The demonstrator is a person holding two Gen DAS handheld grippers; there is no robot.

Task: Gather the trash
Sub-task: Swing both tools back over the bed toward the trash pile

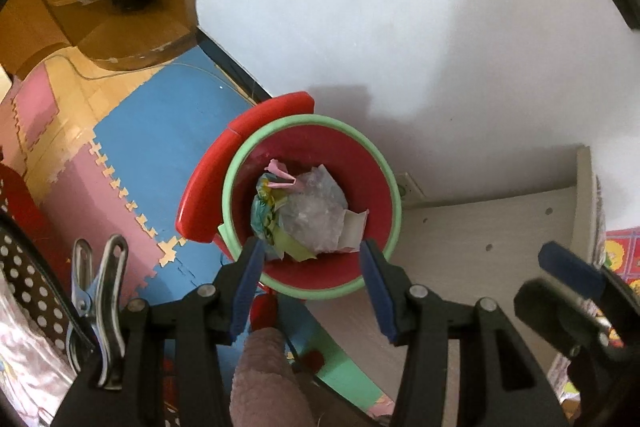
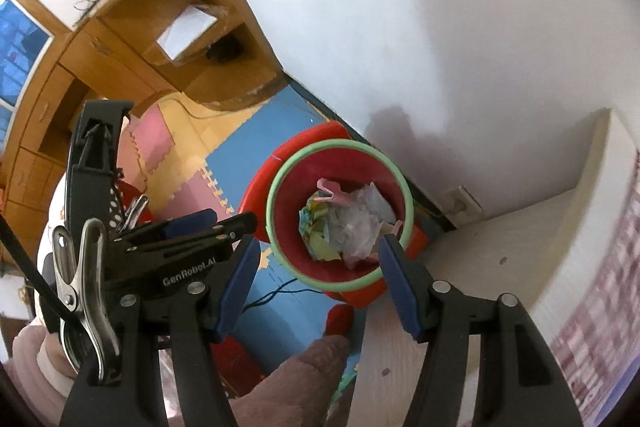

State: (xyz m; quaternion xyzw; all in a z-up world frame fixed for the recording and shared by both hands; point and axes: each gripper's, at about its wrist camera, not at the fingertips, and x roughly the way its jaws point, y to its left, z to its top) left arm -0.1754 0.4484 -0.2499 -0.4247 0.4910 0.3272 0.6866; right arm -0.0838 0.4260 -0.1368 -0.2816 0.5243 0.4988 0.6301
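Bin [image 1: 390, 171] first: red inside with a green rim, it stands on the foam floor mat [image 1: 160, 131] against the white wall [image 1: 400, 7], and the trash [image 1: 304, 215], a heap of crumpled paper and clear plastic wrap, lies at its bottom.

From the left: a wooden cabinet [image 1: 132, 27] stands well apart at the far left, then open blue and pink mat, then a red curved piece [image 1: 208, 179] hugging the bin's left side. Over the bin hangs the left gripper [image 1: 312, 287], jaws apart at a middling width with nothing between them. Just to its right the right gripper [image 2: 316, 287] also points down at the bin, jaws wider and likewise empty. Right of the bin lies a pale shelf board [image 1: 500, 227], its edge close to the rim.

Both seem to have let their load go, so the step in hand is probably to lift clear. Rising straight up would do it well, keeping the fingertips off the green rim.

Open room is on the left over the mat; the wall behind and the board on the right leave little
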